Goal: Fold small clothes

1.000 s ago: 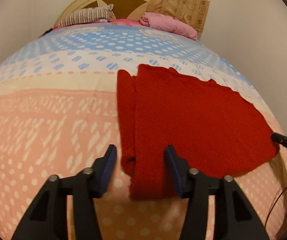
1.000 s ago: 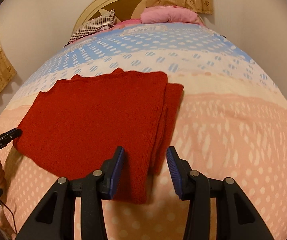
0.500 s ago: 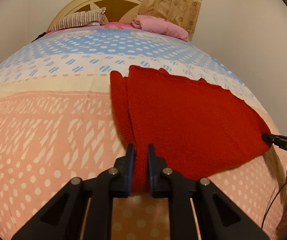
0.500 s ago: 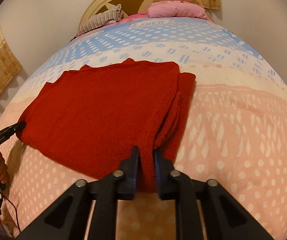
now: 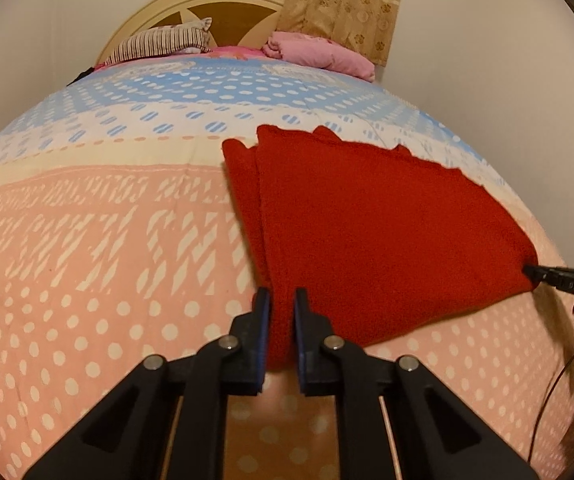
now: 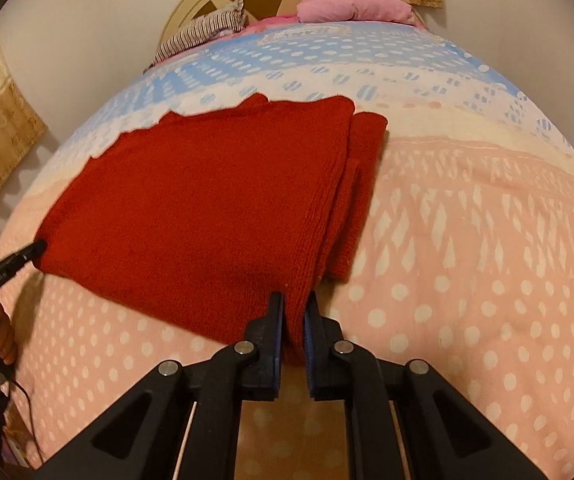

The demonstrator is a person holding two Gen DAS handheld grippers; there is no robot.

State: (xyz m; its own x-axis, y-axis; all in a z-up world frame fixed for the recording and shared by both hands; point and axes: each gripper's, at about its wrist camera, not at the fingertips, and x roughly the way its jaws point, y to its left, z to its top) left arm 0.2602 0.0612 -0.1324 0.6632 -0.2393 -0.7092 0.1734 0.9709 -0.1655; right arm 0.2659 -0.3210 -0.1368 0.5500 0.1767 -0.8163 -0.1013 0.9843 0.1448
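Note:
A red knitted garment (image 5: 367, 232) lies part folded on the bed, with a folded strip along one side. My left gripper (image 5: 281, 300) is shut on its near left corner. My right gripper (image 6: 293, 304) is shut on its near right corner; the garment (image 6: 207, 208) spreads out to the left in the right wrist view. Each gripper also shows at the edge of the other's view: the right gripper (image 5: 531, 270) pinches the far corner, and the left gripper (image 6: 39, 246) does the same.
The bed has a quilt (image 5: 107, 220) with pink, cream and blue dotted bands. A striped pillow (image 5: 159, 42) and a pink bundle (image 5: 319, 54) lie by the headboard (image 5: 223, 4). Curtains (image 5: 339, 0) hang behind. A wall runs close along the bed's side.
Both grippers were open around the garment's near corners one second ago. They have closed on the corners and lifted the near edge slightly.

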